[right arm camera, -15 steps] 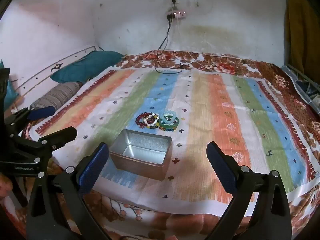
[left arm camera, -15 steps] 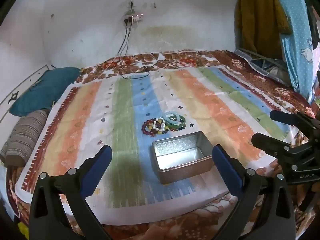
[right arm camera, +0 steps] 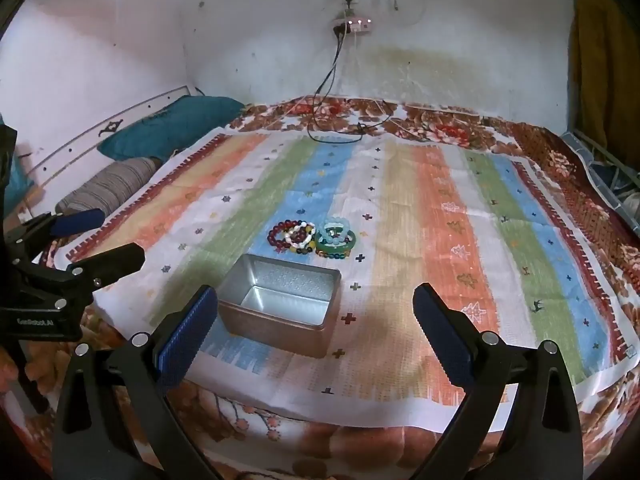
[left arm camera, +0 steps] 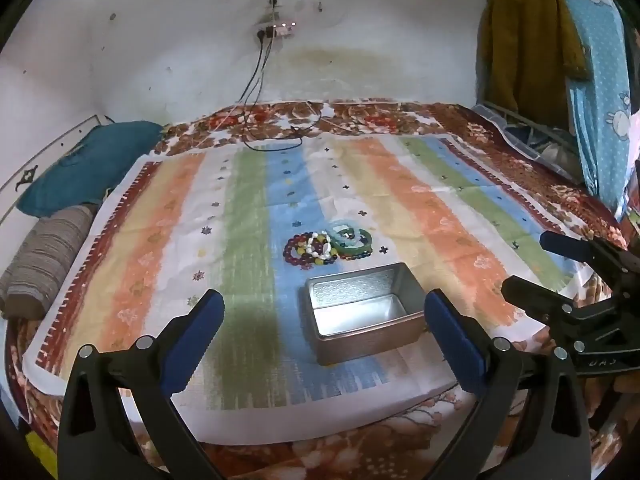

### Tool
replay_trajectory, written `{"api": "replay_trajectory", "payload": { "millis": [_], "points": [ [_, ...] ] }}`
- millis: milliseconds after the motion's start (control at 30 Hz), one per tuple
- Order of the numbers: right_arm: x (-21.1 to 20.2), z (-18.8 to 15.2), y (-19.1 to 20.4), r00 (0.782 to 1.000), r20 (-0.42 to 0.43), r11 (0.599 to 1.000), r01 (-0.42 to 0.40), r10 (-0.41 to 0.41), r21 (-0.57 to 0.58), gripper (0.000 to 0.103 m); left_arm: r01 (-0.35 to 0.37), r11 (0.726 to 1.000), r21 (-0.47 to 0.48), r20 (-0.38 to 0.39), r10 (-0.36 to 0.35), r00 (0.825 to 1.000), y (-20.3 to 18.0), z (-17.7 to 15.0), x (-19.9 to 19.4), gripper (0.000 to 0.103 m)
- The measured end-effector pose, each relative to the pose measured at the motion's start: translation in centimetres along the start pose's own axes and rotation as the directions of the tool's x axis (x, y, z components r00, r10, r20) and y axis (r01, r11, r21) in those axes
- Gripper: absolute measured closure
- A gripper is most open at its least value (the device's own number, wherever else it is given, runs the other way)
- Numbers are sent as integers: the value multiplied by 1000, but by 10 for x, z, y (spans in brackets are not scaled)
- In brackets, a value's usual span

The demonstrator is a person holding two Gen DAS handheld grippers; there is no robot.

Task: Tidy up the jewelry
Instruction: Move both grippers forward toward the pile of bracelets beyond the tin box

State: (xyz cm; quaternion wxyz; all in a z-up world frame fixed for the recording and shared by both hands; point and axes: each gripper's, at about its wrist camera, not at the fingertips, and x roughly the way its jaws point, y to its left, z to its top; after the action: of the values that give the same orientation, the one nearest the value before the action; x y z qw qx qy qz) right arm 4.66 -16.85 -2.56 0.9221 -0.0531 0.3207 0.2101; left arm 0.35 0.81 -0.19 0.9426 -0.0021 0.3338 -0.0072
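Note:
A pile of beaded bracelets (left arm camera: pixel 328 243) lies on the striped cloth (left arm camera: pixel 420 216) in mid-bed: dark red and white beads on the left, green and pale blue rings on the right. It also shows in the right wrist view (right arm camera: pixel 314 237). An open, empty metal tin (left arm camera: pixel 360 312) stands just in front of it; it also shows in the right wrist view (right arm camera: pixel 280 304). My left gripper (left arm camera: pixel 320 334) is open and empty, near the bed's front edge before the tin. My right gripper (right arm camera: pixel 316 330) is open and empty, to the tin's right; it shows from the side in the left wrist view (left arm camera: pixel 528 264).
A teal pillow (left arm camera: pixel 88 164) and a striped bolster (left arm camera: pixel 44 256) lie at the bed's left edge. A power strip (left arm camera: pixel 276 31) on the wall drops cables (left arm camera: pixel 276 136) onto the far bed. Clothes (left arm camera: pixel 552 56) hang at the right.
Both grippers have crept slightly forward toward the tin. Jaws stay open; the tin and bracelets have not moved.

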Motion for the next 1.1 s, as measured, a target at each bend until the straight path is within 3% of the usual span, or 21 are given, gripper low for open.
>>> {"api": "replay_trajectory", "payload": {
  "millis": [767,1100],
  "points": [
    [-10,2,-4,997,74,1000,13,-14,21,4,-6,1000,6,33,6,999,1,3,-5,6],
    [-8,5,1,998,59,1000,17,-17,1,4,-12,1000,-18,23,13,1000,4,4,-1,6]
  ]
}}
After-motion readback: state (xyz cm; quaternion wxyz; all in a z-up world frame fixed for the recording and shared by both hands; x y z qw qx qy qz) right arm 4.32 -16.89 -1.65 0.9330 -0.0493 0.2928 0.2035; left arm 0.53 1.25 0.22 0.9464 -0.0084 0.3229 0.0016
